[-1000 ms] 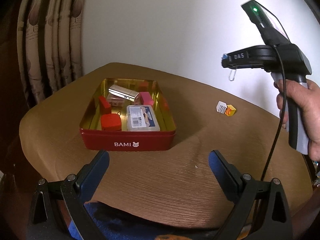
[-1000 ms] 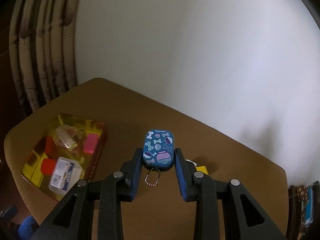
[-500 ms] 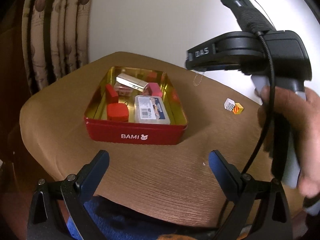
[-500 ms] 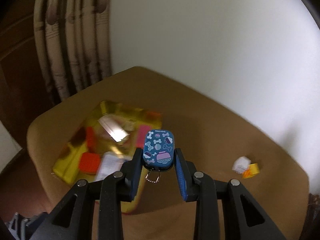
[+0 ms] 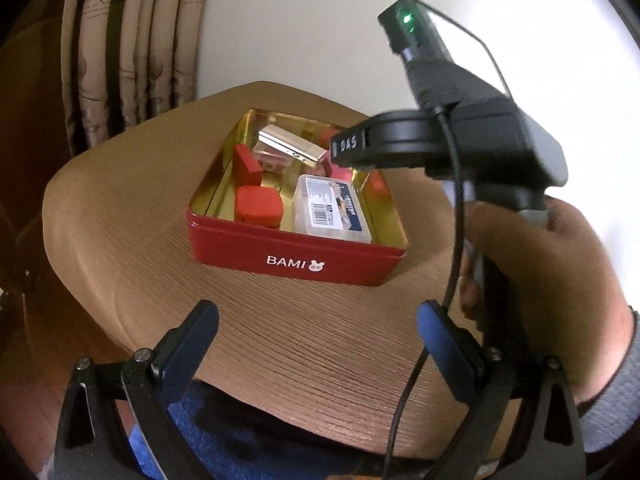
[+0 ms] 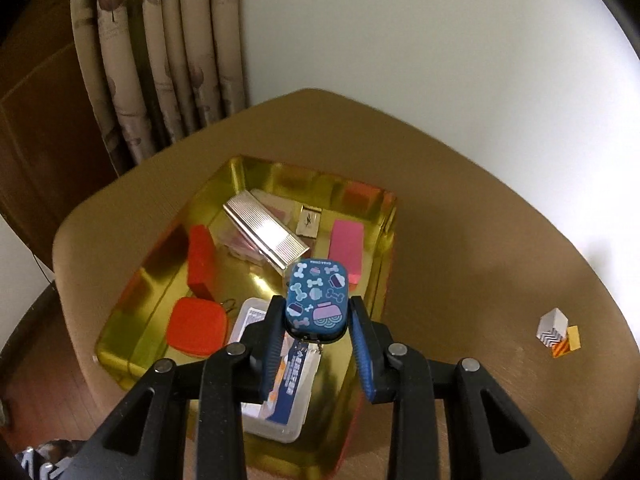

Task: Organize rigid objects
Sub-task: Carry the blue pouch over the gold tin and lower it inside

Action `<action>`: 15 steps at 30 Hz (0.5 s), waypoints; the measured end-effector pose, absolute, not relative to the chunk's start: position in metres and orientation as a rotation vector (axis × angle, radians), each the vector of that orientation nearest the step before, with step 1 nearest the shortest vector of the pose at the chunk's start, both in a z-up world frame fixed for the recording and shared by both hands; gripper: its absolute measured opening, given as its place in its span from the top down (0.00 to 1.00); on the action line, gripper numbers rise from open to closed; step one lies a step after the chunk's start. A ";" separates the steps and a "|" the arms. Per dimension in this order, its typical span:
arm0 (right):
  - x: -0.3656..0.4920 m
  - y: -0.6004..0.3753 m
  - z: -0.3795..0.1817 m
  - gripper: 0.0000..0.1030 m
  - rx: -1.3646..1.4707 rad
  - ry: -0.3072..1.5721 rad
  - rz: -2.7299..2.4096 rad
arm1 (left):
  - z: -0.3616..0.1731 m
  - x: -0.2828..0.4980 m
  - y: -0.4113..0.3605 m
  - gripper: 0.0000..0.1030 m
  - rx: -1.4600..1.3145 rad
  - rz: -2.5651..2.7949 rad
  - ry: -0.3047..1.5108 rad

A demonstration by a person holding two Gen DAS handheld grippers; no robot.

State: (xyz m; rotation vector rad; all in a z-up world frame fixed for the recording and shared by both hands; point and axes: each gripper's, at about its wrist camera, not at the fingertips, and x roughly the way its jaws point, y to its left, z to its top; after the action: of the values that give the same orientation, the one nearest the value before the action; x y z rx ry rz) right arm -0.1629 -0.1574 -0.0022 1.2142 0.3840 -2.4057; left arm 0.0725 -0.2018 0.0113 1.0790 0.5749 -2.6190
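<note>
Round tan wood-grain table (image 5: 280, 344), plain white wall (image 6: 420, 40) behind it, beige pleated curtain with a faded leaf print (image 6: 160, 52) at the left, dark brown wooden panel (image 6: 36, 112) beside the curtain, reddish-brown wood floor (image 6: 44, 380) below

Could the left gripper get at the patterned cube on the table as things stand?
Probably not directly: the left gripper is open, but the right hand and its tool block that side, hiding the cube.

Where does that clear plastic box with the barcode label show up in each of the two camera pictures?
Left wrist view: clear plastic box lies in the red tin's near right corner.
Right wrist view: clear plastic box sits low centre, partly behind the claw.
Shared landmark: the orange rounded case beside it.
</note>
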 end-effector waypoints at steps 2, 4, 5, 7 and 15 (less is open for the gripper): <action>-0.167 -0.160 -0.009 0.69 1.226 0.382 -2.394 | 0.011 0.072 -0.205 0.05 1.070 -2.606 0.581; -0.171 -0.160 -0.013 0.69 1.245 0.327 -2.357 | 0.011 0.076 -0.212 0.05 1.047 -2.586 0.592; -0.171 -0.160 -0.013 0.69 1.245 0.266 -2.309 | 0.012 0.079 -0.216 0.05 1.029 -2.572 0.605; -0.168 -0.165 -0.012 0.69 1.221 0.274 -2.247 | 0.013 0.085 -0.224 0.05 0.993 -2.540 0.634; -0.141 -0.200 -0.025 0.69 1.139 0.362 -1.979 | 0.009 0.082 -0.232 0.05 1.022 -2.504 0.662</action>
State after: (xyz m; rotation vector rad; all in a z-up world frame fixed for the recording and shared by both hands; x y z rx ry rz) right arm -0.1409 -0.2003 -0.0252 1.1394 0.3623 -1.9786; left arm 0.0819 -0.2318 0.0095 1.0219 0.6617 -2.5042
